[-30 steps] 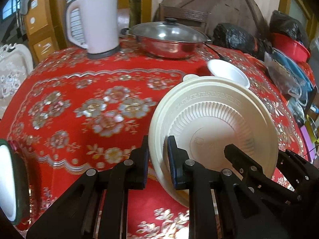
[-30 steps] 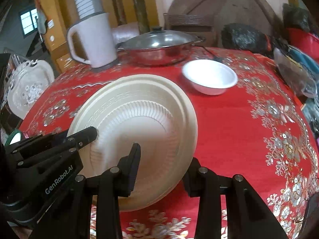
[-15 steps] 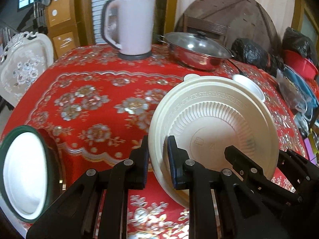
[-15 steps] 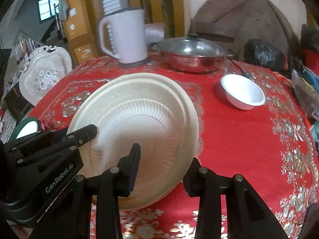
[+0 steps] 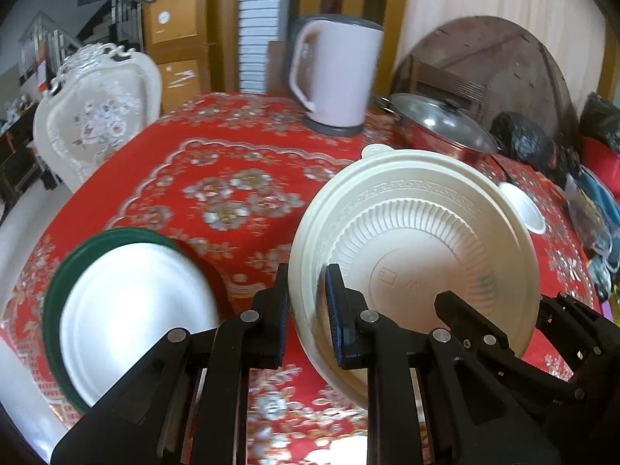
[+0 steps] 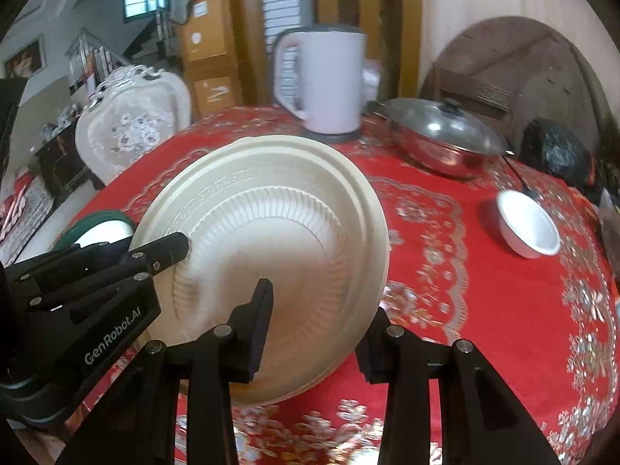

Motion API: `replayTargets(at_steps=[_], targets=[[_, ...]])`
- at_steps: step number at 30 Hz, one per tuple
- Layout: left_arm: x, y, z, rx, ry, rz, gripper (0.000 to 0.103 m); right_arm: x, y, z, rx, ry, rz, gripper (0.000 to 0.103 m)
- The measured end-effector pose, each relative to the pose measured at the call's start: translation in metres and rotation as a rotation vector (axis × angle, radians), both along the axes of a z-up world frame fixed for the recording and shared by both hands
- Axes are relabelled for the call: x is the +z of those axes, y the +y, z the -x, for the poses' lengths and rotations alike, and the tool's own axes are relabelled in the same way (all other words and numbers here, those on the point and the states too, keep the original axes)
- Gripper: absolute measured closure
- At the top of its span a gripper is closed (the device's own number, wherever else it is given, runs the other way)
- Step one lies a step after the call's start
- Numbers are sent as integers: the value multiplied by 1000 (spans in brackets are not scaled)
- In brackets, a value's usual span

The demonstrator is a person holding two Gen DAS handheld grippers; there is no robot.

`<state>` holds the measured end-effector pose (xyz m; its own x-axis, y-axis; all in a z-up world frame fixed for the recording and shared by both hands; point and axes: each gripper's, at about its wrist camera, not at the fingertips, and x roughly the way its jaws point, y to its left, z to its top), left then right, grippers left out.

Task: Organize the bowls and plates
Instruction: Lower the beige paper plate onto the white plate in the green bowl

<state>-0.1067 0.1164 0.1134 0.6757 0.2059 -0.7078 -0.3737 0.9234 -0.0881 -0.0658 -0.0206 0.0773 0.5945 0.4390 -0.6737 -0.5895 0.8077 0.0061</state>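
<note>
A cream ribbed plate (image 5: 418, 240) hangs tilted above the red tablecloth, held from both sides. My left gripper (image 5: 306, 298) is shut on its left rim, one finger on each face. My right gripper (image 6: 316, 333) is shut on the plate's (image 6: 271, 232) near right rim; the right one also shows at the plate's right edge (image 5: 500, 306) in the left wrist view. A white plate on a green-rimmed one (image 5: 128, 310) lies at the table's near left edge, left of the held plate. A small white bowl (image 6: 529, 224) sits far right.
A pale kettle (image 5: 337, 73) and a lidded steel pot (image 5: 438, 128) stand at the back of the round table (image 5: 217, 178). A white carved chair (image 5: 97, 116) stands beyond the left edge. Black bags (image 6: 558, 155) and clutter crowd the right side.
Both grippers have carried the cream plate leftward over the table. The green-rimmed plate has come fully into view at the left, and the white bowl has fallen away to the right.
</note>
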Motion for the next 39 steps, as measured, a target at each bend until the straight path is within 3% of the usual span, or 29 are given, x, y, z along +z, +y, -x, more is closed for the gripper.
replayTargets(at_steps=[11, 25, 39], targets=[[7, 55, 33, 123, -21, 0, 86, 4, 60, 17, 130, -18, 27, 64], [-9, 113, 73, 218, 19, 54, 86, -4, 125, 37, 268, -4, 65, 62], [-33, 136, 90, 250, 76, 81, 86, -28, 161, 54, 354, 45, 137, 58]])
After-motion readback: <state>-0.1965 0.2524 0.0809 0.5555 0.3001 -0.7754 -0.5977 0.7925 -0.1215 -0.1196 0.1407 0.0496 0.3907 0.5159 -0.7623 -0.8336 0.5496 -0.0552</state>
